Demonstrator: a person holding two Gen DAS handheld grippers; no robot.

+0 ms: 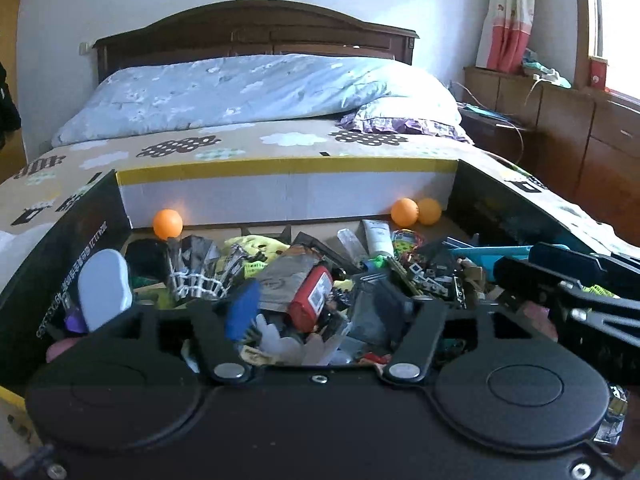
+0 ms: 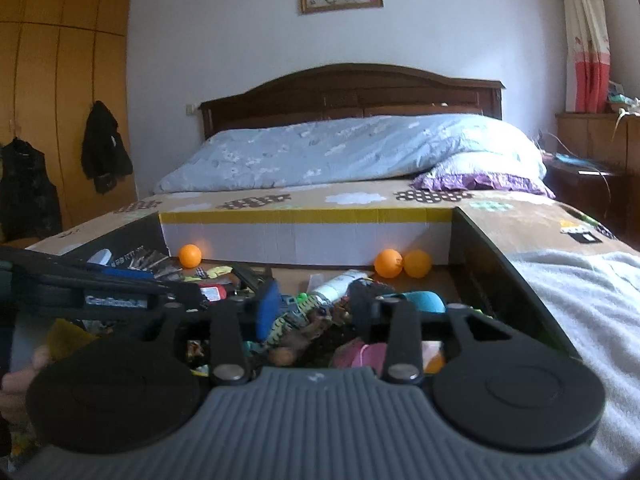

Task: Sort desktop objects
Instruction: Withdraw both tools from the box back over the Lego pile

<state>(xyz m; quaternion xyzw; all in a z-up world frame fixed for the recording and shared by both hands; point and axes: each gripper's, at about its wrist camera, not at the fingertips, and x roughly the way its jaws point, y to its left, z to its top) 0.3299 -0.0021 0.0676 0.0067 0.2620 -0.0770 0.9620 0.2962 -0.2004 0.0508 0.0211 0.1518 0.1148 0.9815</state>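
Bedroom clutter fills an open cardboard box (image 1: 288, 196) with a yellow-taped white far wall, set on the patterned bed (image 1: 248, 144) before the dark wooden headboard. Both the left gripper (image 1: 320, 304) and the right gripper (image 2: 316, 308) hover over the heap with jaws spread and nothing clamped. Because the red rectangular pack (image 1: 312, 292) lies tangled among silver foil wrappers (image 1: 280, 280), a closing grip may snag several pieces, and the three orange ping-pong balls (image 1: 167, 223) could roll off when nudged.

left tool (image 1: 310, 304): jaws apart, empty | right tool (image 2: 316, 312): jaws apart, empty
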